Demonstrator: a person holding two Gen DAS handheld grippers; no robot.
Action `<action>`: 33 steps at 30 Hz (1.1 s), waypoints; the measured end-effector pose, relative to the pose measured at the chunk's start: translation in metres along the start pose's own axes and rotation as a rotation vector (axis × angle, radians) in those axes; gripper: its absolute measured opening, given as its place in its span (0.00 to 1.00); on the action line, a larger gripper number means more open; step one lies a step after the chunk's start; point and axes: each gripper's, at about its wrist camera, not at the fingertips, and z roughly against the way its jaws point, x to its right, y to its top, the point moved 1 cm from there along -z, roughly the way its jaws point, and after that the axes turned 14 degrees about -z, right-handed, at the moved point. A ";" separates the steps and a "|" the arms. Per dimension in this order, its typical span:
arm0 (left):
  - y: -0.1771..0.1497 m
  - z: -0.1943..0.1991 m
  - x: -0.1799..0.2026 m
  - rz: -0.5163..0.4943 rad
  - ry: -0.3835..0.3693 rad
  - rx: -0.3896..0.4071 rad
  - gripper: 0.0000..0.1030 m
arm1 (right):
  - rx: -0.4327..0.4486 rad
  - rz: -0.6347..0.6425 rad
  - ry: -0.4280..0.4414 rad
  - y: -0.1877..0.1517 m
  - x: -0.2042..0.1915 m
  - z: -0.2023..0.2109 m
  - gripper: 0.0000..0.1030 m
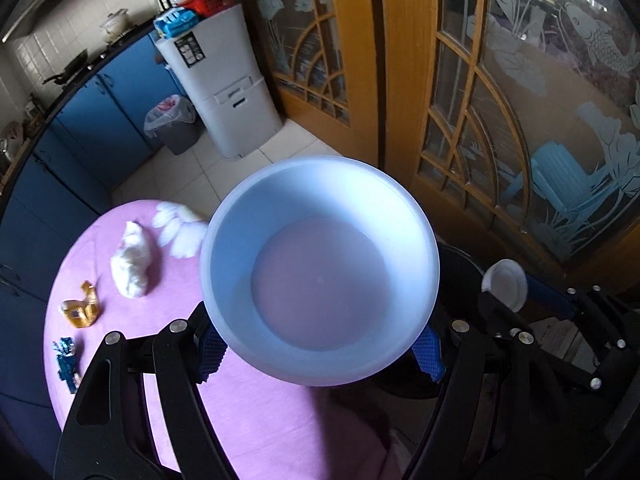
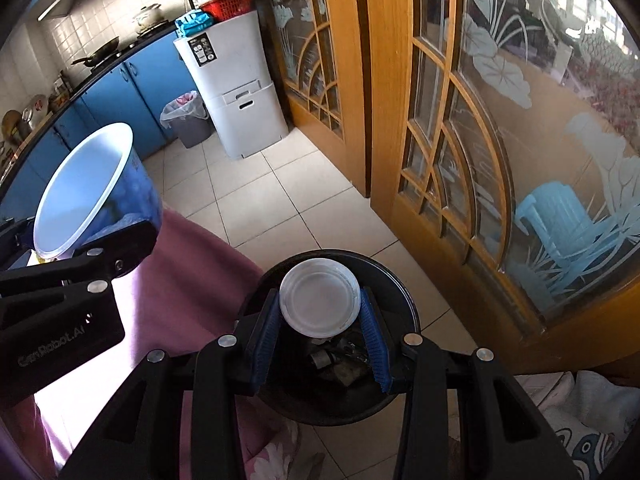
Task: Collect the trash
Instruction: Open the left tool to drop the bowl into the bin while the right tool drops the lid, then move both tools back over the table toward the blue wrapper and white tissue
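My left gripper (image 1: 320, 352) is shut on a white plastic bowl (image 1: 320, 268), holding it above the edge of the pink table (image 1: 260, 420); the bowl also shows in the right wrist view (image 2: 84, 188). My right gripper (image 2: 320, 324) is shut on a white round lid (image 2: 318, 302), held over a black trash bin (image 2: 400, 392) on the floor; the lid also shows in the left wrist view (image 1: 505, 285). On the table lie a crumpled white tissue (image 1: 132, 266), a gold wrapper (image 1: 82, 310) and a blue wrapper (image 1: 66, 364).
The black bin holds some dark trash (image 2: 340, 360). A grey lined waste bin (image 1: 174, 124) and a white cabinet (image 1: 224, 80) stand by blue kitchen cupboards (image 1: 80, 128). Wooden glass-panel doors (image 1: 480, 100) are on the right. Tiled floor (image 2: 260, 200) lies between.
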 end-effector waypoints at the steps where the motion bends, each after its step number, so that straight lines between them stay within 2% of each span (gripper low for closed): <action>1: 0.002 -0.003 0.002 -0.002 -0.002 -0.008 0.73 | -0.008 -0.006 0.003 0.001 0.002 -0.003 0.38; 5: 0.010 -0.013 0.009 -0.009 -0.013 -0.021 0.73 | -0.036 -0.016 0.018 0.003 0.006 -0.014 0.38; 8: 0.014 -0.017 0.011 -0.009 -0.016 -0.025 0.84 | -0.065 -0.016 0.044 0.004 0.006 -0.022 0.38; 10: 0.015 -0.018 0.011 -0.003 -0.010 -0.015 0.87 | -0.075 -0.009 0.055 0.003 0.005 -0.025 0.38; 11: 0.015 -0.018 0.011 -0.004 -0.006 -0.016 0.88 | -0.078 -0.003 0.052 0.003 0.004 -0.026 0.42; 12: 0.015 -0.019 0.011 -0.004 -0.003 -0.019 0.88 | -0.080 0.001 0.049 0.003 0.003 -0.027 0.51; 13: 0.015 -0.020 0.010 -0.002 0.001 -0.023 0.88 | -0.079 -0.001 0.052 0.003 0.003 -0.028 0.71; 14: 0.014 -0.021 0.008 0.004 -0.001 -0.027 0.88 | -0.071 -0.007 0.066 0.004 0.003 -0.026 0.75; 18: 0.011 -0.022 0.001 0.026 0.003 -0.036 0.89 | -0.053 -0.002 0.042 0.006 0.001 -0.025 0.74; 25: -0.006 -0.012 -0.030 0.100 0.018 -0.033 0.89 | -0.055 0.008 0.051 0.005 -0.015 -0.020 0.75; 33: -0.052 0.002 -0.102 0.254 0.066 -0.040 0.89 | -0.047 0.122 0.098 -0.007 -0.083 -0.012 0.75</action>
